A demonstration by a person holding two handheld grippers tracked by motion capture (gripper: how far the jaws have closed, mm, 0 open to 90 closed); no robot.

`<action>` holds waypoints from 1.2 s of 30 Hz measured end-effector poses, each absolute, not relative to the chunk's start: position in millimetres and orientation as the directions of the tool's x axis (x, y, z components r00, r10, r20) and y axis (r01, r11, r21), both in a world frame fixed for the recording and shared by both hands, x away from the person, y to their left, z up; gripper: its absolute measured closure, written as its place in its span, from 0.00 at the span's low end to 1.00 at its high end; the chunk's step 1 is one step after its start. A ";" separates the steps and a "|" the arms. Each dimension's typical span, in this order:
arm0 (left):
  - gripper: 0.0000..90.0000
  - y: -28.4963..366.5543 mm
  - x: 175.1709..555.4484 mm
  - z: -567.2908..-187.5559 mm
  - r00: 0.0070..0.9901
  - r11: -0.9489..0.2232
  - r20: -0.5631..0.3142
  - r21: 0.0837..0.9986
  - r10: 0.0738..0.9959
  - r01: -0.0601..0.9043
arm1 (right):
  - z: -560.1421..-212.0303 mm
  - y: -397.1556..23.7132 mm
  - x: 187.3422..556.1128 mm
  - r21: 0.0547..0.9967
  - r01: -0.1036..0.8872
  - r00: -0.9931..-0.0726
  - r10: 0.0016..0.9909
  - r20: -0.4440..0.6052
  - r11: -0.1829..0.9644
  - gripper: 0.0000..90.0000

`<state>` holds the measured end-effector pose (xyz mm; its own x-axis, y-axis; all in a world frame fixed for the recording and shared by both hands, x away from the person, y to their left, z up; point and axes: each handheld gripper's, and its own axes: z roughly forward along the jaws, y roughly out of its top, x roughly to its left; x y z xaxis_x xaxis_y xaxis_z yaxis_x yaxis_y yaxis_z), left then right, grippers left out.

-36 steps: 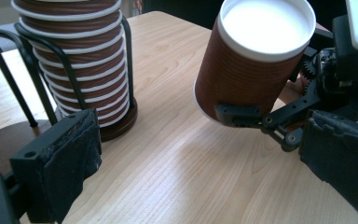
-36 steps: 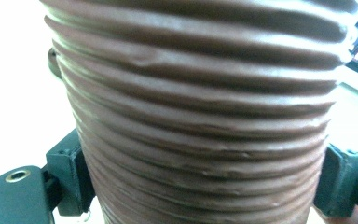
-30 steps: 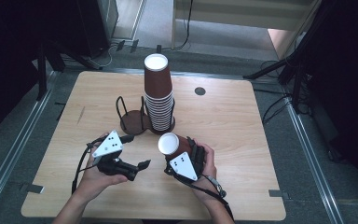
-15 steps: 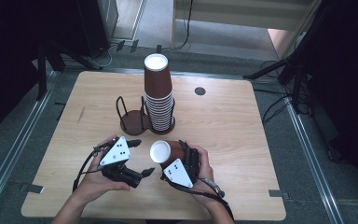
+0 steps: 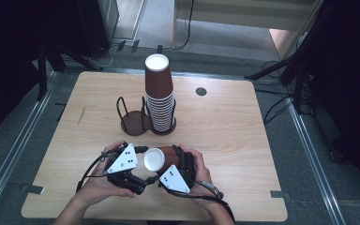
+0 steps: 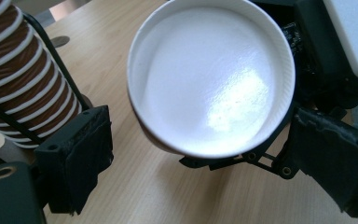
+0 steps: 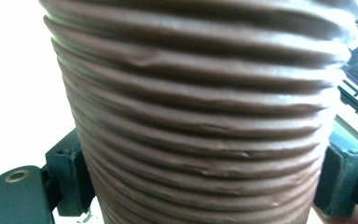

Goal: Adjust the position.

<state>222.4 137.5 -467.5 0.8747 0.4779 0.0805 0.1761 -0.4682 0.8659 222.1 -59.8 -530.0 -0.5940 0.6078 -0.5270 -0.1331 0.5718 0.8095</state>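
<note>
Tabletop [image 5: 225, 136], pale wood. Beyond both hands, a tall stack of ribbed brown paper cups [image 5: 160, 101] in a wire holder [image 5: 132, 117]. Right hand-held gripper [image 5: 178, 161] clamped on a single ribbed paper cup [image 5: 161, 158], lying sideways, white mouth toward the left hand-held gripper [image 5: 136, 174]. Left jaws have just been closing, standing either side of the rim [image 6: 209, 79], not yet pressing. Cup likely light, thin-walled, easily crushed; ribs give grip. Best taken at the stiffer rolled rim, gently.

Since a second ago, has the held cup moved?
Yes. In the high view the cup, held in the right gripper, dropped away from the cup stack toward the table's near edge and tipped sideways.
</note>
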 end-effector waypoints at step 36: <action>0.23 133.4 221.8 -470.9 0.891 -0.499 0.069 0.846 0.449 0.186 | -534.0 -49.5 212.0 0.779 -0.179 -0.682 0.496 -0.538 0.601 0.10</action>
<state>221.8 133.4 -470.9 0.8907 0.4494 0.0690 0.1863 -0.4993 0.8461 212.0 -49.5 -534.0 -0.6817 0.4955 -0.5382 -0.1787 0.6006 0.7793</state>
